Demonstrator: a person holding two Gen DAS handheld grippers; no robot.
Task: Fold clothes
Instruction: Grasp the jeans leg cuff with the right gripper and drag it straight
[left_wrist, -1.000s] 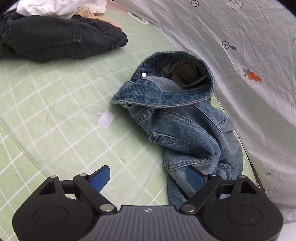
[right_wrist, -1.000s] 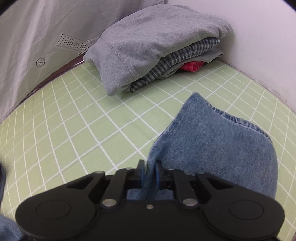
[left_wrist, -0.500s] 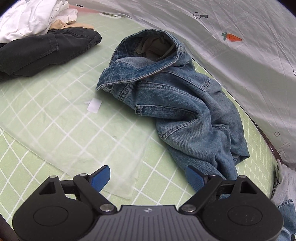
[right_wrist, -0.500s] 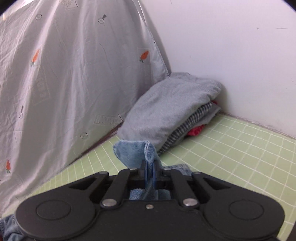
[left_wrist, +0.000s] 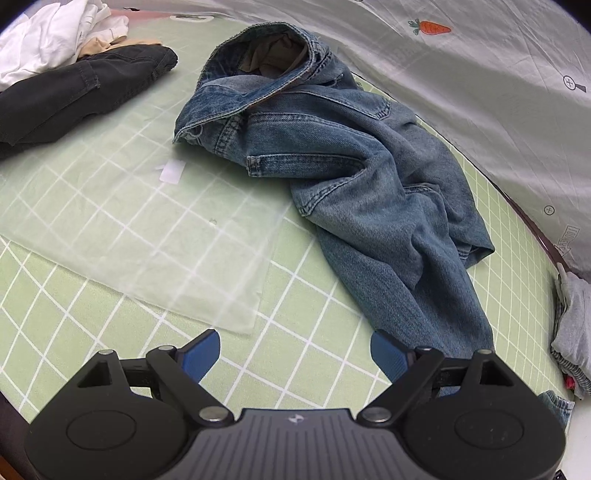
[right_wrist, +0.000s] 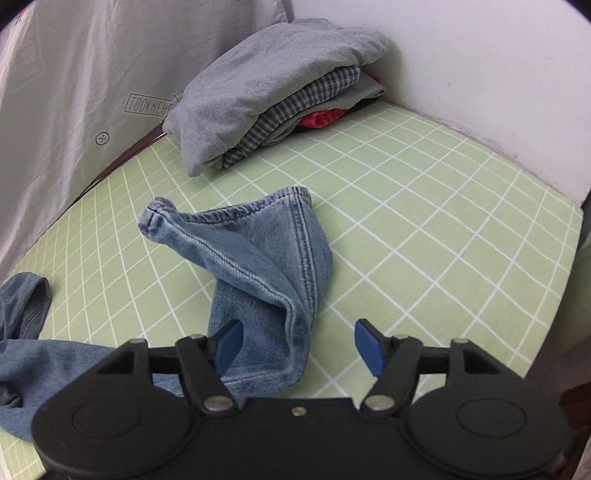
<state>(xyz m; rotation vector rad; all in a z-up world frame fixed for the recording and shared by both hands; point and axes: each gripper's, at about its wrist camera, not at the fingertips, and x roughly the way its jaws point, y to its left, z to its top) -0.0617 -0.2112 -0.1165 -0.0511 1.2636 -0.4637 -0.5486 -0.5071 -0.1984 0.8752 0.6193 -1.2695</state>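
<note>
Jeans lie crumpled on the green grid surface, long axis running from the waistband at far left toward the right hand-held gripper, whose jaws have just been opening; the leg cuff sits loose between them, unpinched. Left hand-held gripper is spread wide, empty, the near leg just beside its right finger.

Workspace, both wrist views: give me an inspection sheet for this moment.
Surface: green checked sheet, translucent plastic sheet on it.
Job's things: jeans spread crumpled; leg end lies loose.
Clutter: folded pile in the corner; black trousers and white cloth.
Grippers: left gripper open, nothing between the jaws; right gripper jaws just opened, denim between them, unpressed.
Cables: nothing seen.
Surroundings: grey printed cloth, white wall.
</note>
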